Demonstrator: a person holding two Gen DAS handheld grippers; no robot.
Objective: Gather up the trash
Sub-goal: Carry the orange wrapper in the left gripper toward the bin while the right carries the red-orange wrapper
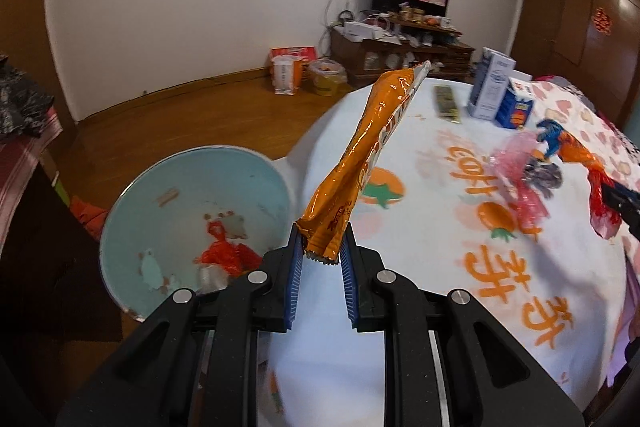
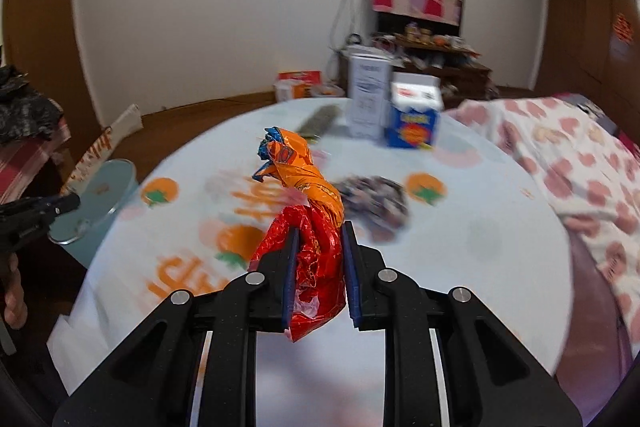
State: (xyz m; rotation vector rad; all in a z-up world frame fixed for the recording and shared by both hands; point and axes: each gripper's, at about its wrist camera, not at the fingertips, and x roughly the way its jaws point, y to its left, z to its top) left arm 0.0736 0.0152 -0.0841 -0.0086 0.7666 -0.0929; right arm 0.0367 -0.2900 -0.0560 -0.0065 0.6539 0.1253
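My left gripper point(image 1: 321, 241) is shut on the bottom end of a long orange snack wrapper point(image 1: 368, 155), which stands up over the table's left edge. Below and left of it sits a pale blue bin point(image 1: 192, 171) on the floor, with red scraps inside. My right gripper point(image 2: 319, 239) is shut on a crumpled red, orange and blue wrapper point(image 2: 308, 195), lifted above the round table point(image 2: 480, 235). That same wrapper point(image 1: 592, 179) shows at the right of the left wrist view. A dark crumpled wrapper point(image 2: 376, 201) and a pink one point(image 1: 516, 171) lie on the cloth.
Two cartons, a white one point(image 2: 368, 95) and a blue one point(image 2: 414, 119), stand at the table's far side beside a flat dark packet point(image 2: 320, 121). A pink-hearted blanket point(image 2: 560, 155) lies to the right. A cluttered wooden cabinet point(image 1: 400, 51) and bags stand by the far wall.
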